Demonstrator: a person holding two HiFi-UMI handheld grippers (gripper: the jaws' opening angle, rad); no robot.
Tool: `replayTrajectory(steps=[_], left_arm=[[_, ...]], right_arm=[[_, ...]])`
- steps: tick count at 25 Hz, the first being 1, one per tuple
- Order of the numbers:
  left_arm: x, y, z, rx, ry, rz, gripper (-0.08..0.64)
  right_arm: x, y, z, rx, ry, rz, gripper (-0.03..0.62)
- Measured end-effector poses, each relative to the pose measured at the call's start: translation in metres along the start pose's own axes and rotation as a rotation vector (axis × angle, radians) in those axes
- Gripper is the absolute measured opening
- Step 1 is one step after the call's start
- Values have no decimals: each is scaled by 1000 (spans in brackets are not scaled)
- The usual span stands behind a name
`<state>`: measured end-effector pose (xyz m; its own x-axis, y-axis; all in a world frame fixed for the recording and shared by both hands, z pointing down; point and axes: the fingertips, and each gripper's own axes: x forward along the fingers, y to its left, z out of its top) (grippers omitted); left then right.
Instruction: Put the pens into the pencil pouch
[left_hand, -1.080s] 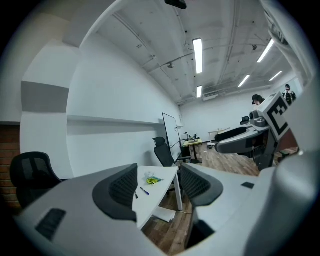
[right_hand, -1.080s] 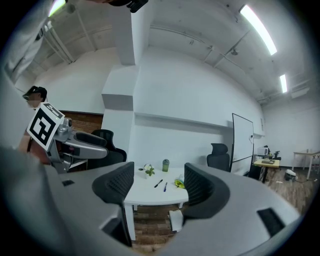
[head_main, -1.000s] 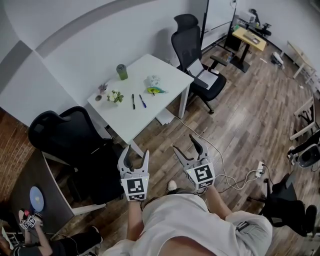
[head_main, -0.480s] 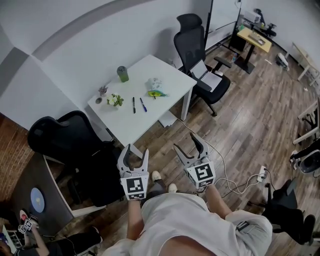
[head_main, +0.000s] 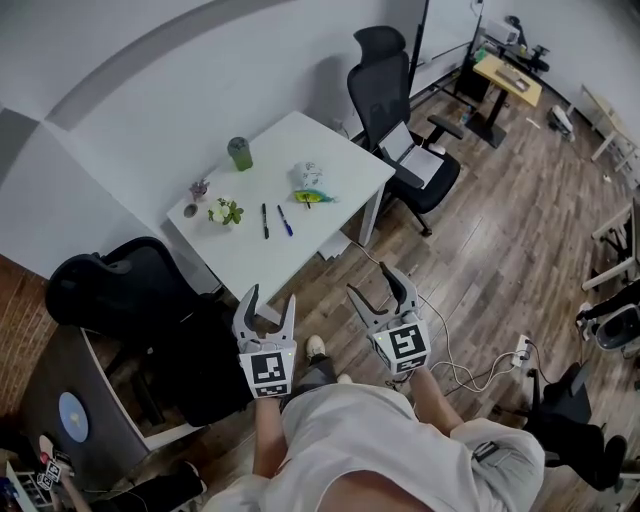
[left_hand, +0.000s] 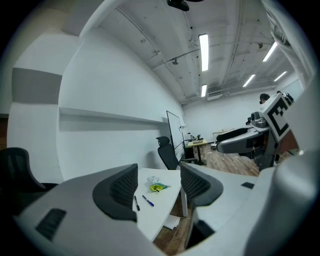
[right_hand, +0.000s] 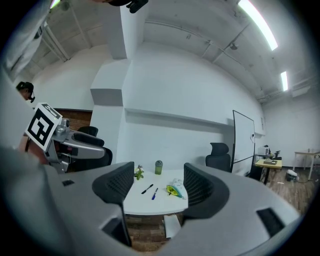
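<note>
Because the pens lie on the white table (head_main: 300, 140), well out of my reach, I carry both claws level in front of me with nothing in them. My left claw (head_main: 271, 300) and right claw (head_main: 370, 283) both have their jaws spread wide, ready to take a pen. The black pen (head_main: 264, 220) and blue pen (head_main: 285, 220) lie side by side near the table's middle. The yellow-green pouch (head_main: 310, 196) sits just to their right, so I judge one claw can steady it while the other loads. Only the head view shows the stretch of floor between me and the table. The right claw's view shows the green cup (right_hand: 158, 167) and small plant (right_hand: 138, 173) standing up behind the pens. No view shows me whether the pouch is open.
</note>
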<state>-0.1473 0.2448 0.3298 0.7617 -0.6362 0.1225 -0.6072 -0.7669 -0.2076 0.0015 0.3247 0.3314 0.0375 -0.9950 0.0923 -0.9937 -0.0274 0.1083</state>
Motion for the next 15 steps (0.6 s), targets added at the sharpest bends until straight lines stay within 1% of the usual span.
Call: replayTrajectory(steps=[10, 15], left_arm=[[70, 43, -2, 0, -7, -46, 262], [99, 70, -3, -7, -21, -70, 262]], right_arm=[[74, -22, 4, -3, 15, -45, 305], [109, -26, 6, -11, 29, -72, 305]])
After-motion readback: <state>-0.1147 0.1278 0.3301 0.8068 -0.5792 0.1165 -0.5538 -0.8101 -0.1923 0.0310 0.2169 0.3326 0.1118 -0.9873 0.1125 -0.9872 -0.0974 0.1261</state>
